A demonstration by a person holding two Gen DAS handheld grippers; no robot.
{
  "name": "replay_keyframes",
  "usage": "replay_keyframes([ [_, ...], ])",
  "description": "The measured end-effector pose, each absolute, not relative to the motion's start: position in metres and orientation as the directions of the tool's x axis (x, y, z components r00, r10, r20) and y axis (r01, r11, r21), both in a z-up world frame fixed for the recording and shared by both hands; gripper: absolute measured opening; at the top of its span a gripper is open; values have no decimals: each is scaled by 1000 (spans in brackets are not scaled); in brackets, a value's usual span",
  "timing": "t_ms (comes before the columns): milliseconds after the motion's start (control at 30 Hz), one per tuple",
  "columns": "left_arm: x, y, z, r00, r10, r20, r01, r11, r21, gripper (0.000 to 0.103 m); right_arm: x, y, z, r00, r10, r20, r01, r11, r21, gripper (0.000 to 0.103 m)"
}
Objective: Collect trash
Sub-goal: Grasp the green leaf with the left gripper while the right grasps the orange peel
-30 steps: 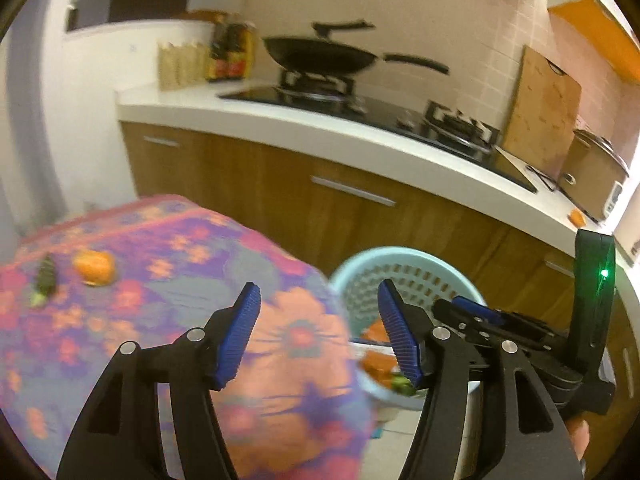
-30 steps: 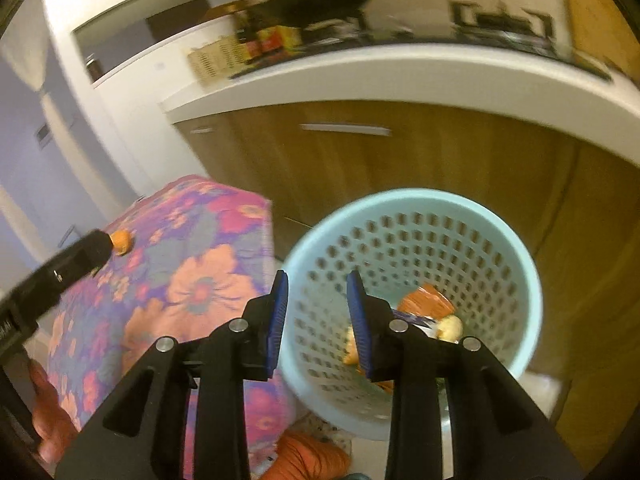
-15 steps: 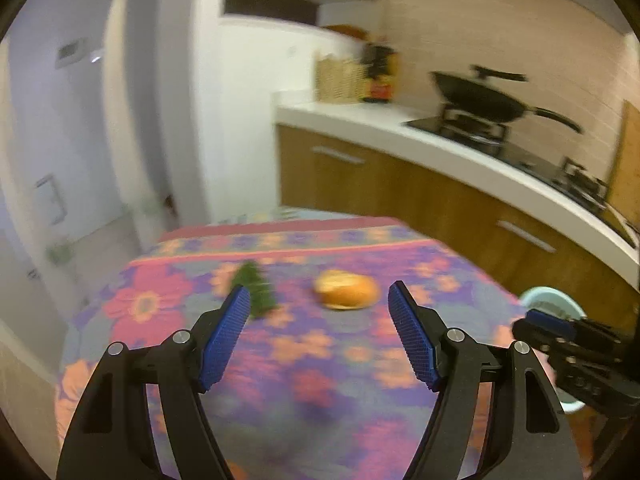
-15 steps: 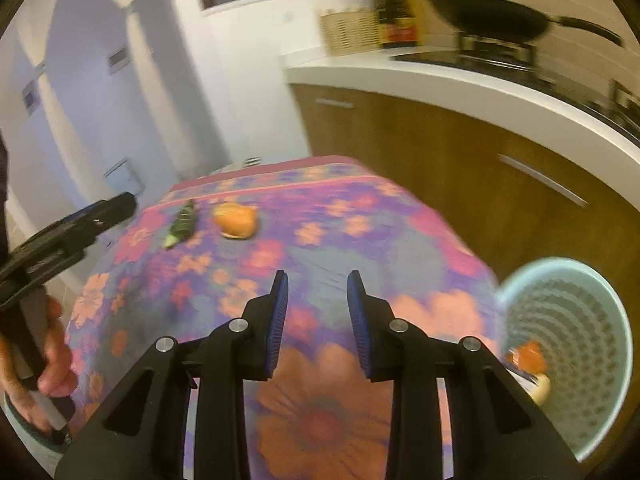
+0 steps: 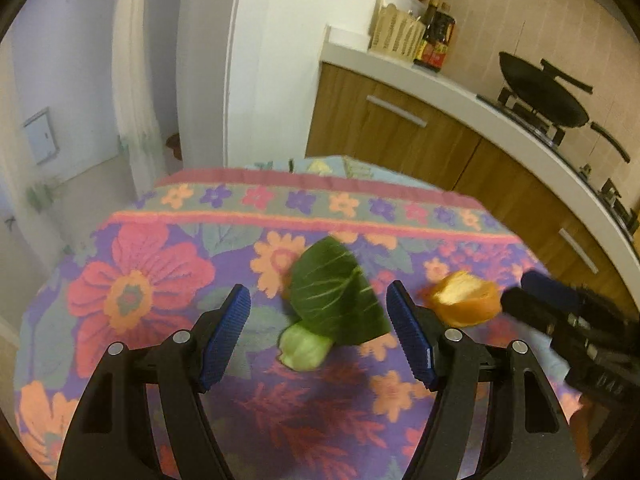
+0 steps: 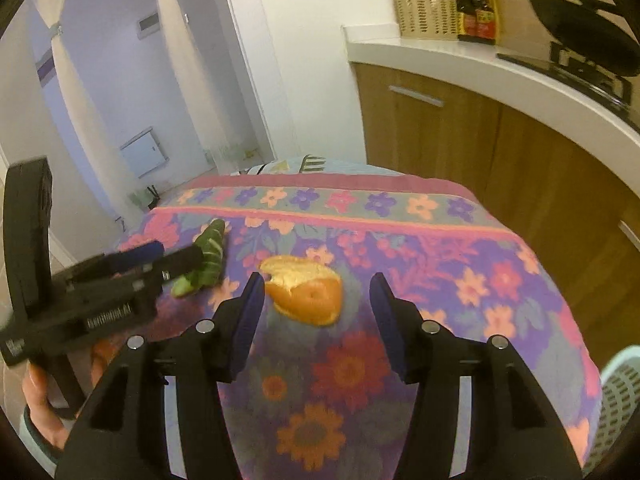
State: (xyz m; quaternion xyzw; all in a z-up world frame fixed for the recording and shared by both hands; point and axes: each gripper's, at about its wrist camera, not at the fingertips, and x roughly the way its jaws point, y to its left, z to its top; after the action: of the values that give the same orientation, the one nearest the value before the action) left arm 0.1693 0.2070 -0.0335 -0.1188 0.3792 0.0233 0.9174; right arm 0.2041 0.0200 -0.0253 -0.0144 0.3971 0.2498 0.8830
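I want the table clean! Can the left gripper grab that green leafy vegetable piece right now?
Probably yes. The left gripper is open, and the green vegetable scrap lies on the flowered tablecloth right between its fingers with nothing over it. The orange peel sits apart, off to the right.

A green vegetable scrap (image 5: 336,300), a dark leaf with pale veins and a light green stalk end turned toward the camera, is lying flat on the flowered tablecloth (image 5: 132,280). Just beside it, to its right in the left wrist view, an orange peel (image 5: 466,298) is resting with its pale inner side partly showing and its curved orange skin facing outward. A pale blue perforated basket (image 6: 618,396) is being glimpsed past the cloth's right edge in the right wrist view.
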Motion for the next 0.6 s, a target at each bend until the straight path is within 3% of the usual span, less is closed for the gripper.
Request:
replay_keyframes([
  [167, 175, 205, -39, 687, -41, -726, -136, 973, -184, 68, 219, 27, -38, 529, 420, -737, -453, 875, 174, 53],
  [333, 180, 199, -45, 659, -22, -752, -132, 981, -145, 38, 225, 45, -48, 483, 387, -786, -479, 868, 132, 57],
  [400, 179, 201, -45, 662, -39, -749, -126, 979, -162, 35, 224, 46, -50, 469, 391, -792, -487, 862, 137, 57],
  [433, 178, 203, -45, 663, -44, -747, -127, 977, -171, 33, 223, 47, -50, 472, 388, -792, -491, 862, 130, 51],
  [467, 177, 204, -45, 665, -47, -745, -127, 976, -175, 33, 221, 49, -50, 465, 398, -791, -506, 852, 132, 38],
  [533, 176, 203, -45, 671, -44, -741, -126, 977, -173, 30, 214, 54, -49, 462, 411, -786, -541, 833, 118, 25],
  [600, 174, 202, -44, 681, -42, -731, -126, 977, -174, 27, 206, 58, -46, 492, 394, -776, -550, 832, 74, 19],
])
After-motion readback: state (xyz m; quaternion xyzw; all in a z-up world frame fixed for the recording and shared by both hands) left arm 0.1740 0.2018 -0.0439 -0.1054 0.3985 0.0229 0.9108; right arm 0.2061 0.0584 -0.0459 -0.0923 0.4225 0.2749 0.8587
